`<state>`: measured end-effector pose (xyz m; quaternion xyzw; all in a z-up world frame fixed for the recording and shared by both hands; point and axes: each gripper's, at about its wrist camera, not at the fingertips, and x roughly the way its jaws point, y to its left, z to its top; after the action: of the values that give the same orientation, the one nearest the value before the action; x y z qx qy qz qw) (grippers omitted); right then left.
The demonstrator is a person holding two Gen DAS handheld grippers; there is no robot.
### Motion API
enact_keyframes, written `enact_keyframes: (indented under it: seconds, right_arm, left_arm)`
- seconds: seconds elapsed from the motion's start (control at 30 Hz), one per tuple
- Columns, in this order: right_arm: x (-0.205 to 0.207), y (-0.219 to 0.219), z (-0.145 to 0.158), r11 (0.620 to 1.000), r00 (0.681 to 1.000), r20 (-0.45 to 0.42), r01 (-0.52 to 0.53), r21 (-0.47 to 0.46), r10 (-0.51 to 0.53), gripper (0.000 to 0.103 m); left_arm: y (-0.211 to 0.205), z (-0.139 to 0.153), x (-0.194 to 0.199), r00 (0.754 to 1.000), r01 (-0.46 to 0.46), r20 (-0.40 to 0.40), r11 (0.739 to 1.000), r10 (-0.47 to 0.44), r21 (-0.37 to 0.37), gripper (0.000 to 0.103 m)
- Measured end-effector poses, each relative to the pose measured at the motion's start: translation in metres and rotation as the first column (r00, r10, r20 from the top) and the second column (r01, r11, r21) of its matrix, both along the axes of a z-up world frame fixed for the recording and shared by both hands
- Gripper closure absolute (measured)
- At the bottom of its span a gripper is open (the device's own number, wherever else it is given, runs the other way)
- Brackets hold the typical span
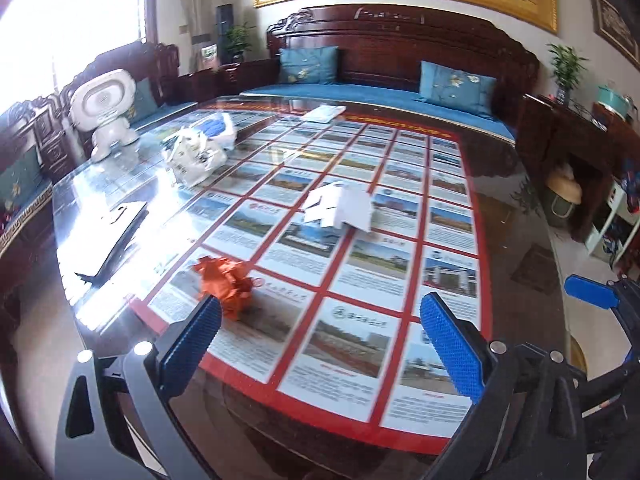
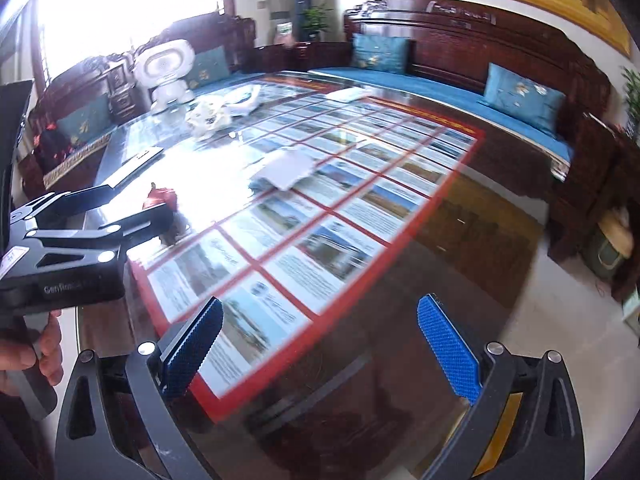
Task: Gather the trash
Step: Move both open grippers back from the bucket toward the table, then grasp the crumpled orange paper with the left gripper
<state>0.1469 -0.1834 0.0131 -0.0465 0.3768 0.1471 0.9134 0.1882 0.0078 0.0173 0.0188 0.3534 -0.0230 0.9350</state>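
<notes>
A crumpled orange paper (image 1: 225,283) lies on the glass table just past the left finger of my open left gripper (image 1: 320,340). It also shows in the right wrist view (image 2: 162,198), behind the left gripper's fingers (image 2: 132,220). A crumpled white paper (image 1: 340,209) lies mid-table, also in the right wrist view (image 2: 286,168). A white plastic bag (image 1: 196,158) sits farther left. My right gripper (image 2: 320,344) is open and empty over the table's near right part; its fingertip (image 1: 592,292) shows at the right edge of the left wrist view.
A white robot toy (image 1: 105,112) stands at the table's far left corner. A dark flat tablet (image 1: 120,236) lies on the left side. A white sheet (image 1: 324,113) lies at the far edge. A wooden sofa with blue cushions (image 1: 452,84) stands behind.
</notes>
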Motion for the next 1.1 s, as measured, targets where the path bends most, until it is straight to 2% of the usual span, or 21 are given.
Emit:
enact_keyframes:
  seconds: [0.17, 0.4, 0.53, 0.57, 0.63, 0.67, 0.8, 0.87, 1.1]
  right_arm:
    - [0.022, 0.051, -0.003, 0.997, 0.998, -0.011, -0.066, -0.043, 0.066, 0.008]
    - [0.048, 0.074, -0.010, 0.995, 0.995, -0.028, -0.093, -0.045, 0.091, 0.008]
    - [0.063, 0.076, -0.014, 0.995, 0.995, -0.039, -0.095, -0.036, 0.094, 0.008]
    - [0.067, 0.077, -0.014, 0.995, 0.995, -0.039, -0.095, -0.034, 0.094, 0.008]
    - [0.073, 0.079, -0.015, 0.995, 0.994, -0.041, -0.098, -0.032, 0.097, 0.008]
    - [0.076, 0.080, -0.016, 0.995, 0.994, -0.043, -0.098, -0.029, 0.097, 0.008]
    - [0.089, 0.082, -0.019, 0.995, 0.995, -0.048, -0.094, -0.025, 0.092, 0.008]
    - [0.095, 0.083, -0.019, 0.995, 0.994, -0.052, -0.094, -0.017, 0.093, 0.008]
    - [0.118, 0.096, -0.015, 0.997, 0.996, -0.048, -0.079, -0.023, 0.078, 0.008]
  left_arm:
    - [0.052, -0.009, 0.016, 0.997, -0.076, -0.021, 0.997, 0.076, -0.006, 0.004]
    - [0.082, -0.041, 0.063, 0.985, -0.146, -0.092, 0.989, 0.146, 0.003, 0.004]
    - [0.093, -0.055, 0.088, 0.977, -0.152, -0.163, 0.984, 0.136, -0.093, 0.005]
    - [0.093, -0.057, 0.092, 0.977, -0.145, -0.174, 0.982, 0.124, -0.117, 0.008]
    - [0.094, -0.062, 0.097, 0.973, -0.139, -0.204, 0.980, 0.108, -0.145, 0.033]
    - [0.092, -0.060, 0.097, 0.974, -0.141, -0.191, 0.983, 0.117, -0.114, 0.059]
    - [0.092, -0.054, 0.097, 0.975, -0.119, -0.202, 0.984, 0.092, -0.129, 0.068]
    - [0.093, -0.047, 0.093, 0.980, -0.127, -0.167, 0.986, 0.107, -0.112, 0.068]
    - [0.105, -0.029, 0.088, 0.987, -0.135, -0.109, 0.981, 0.120, -0.137, 0.068]
